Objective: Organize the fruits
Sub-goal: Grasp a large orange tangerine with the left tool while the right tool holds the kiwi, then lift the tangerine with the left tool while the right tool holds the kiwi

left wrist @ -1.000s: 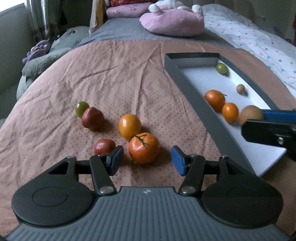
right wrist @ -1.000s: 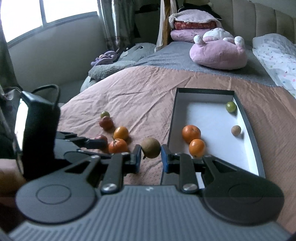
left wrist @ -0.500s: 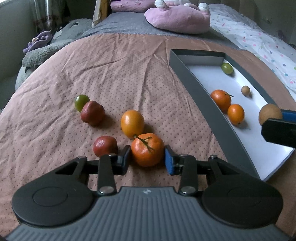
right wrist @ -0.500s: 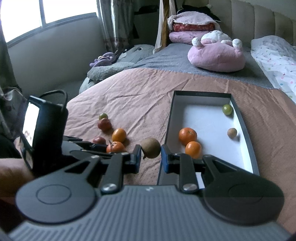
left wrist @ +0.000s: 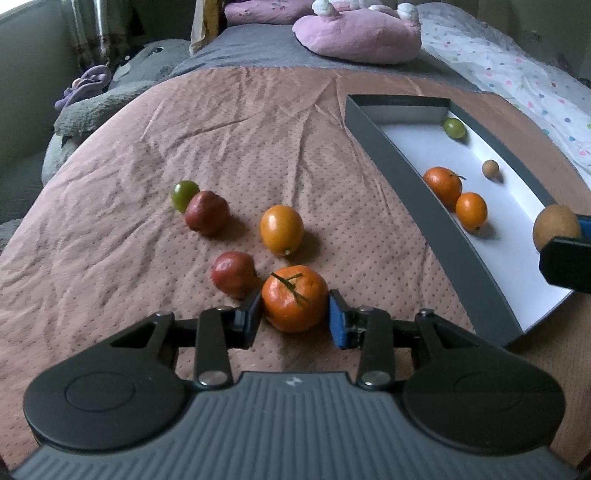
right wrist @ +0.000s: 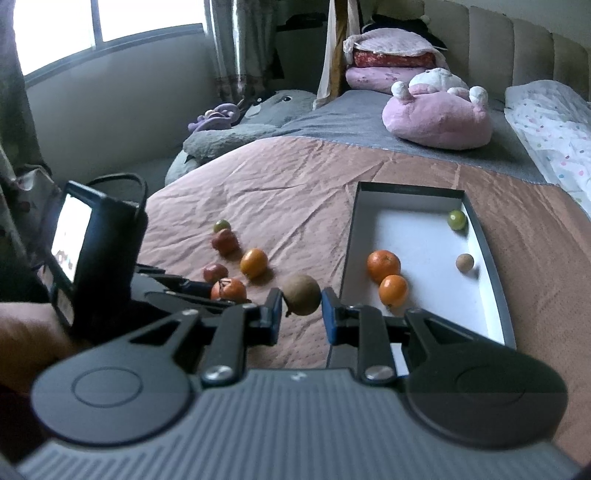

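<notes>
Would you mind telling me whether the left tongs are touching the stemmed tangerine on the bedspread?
Touching. In the left wrist view, the left tongs have just closed, and both pads press against the sides of the stemmed tangerine with no gap visible on either side.

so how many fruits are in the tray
4: green one in the far corner, small tan one by the right wall, two oranges together near the left wall of the tray.

Orange tangerine (left wrist: 294, 298) on a brown dotted bedspread (left wrist: 221, 140); white-floored grey tray (left wrist: 436, 221), pink cushion (left wrist: 358, 33)

Right tool (left wrist: 565, 254) edge-cropped; screen (right wrist: 68, 236) blurred
</notes>
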Tool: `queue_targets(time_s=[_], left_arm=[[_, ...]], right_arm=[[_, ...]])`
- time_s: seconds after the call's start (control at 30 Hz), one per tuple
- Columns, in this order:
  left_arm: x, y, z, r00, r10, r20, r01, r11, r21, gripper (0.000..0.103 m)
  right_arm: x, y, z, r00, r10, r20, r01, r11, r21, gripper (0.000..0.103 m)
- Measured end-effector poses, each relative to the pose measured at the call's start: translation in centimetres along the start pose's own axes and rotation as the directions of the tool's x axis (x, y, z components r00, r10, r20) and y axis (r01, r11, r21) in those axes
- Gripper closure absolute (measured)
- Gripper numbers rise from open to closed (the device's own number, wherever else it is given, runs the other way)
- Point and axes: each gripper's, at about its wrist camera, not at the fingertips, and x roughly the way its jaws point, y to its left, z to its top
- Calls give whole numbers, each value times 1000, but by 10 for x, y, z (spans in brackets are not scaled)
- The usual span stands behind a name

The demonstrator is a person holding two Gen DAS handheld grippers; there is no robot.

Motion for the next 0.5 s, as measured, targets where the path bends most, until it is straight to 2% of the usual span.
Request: queue_targets(time_s=[0.5], left_arm=[[-39,11,-1,995,40,92,-39,999,-16,60]], right_arm=[[-13,24,4,1000,13,7,-13,999,-46,77]])
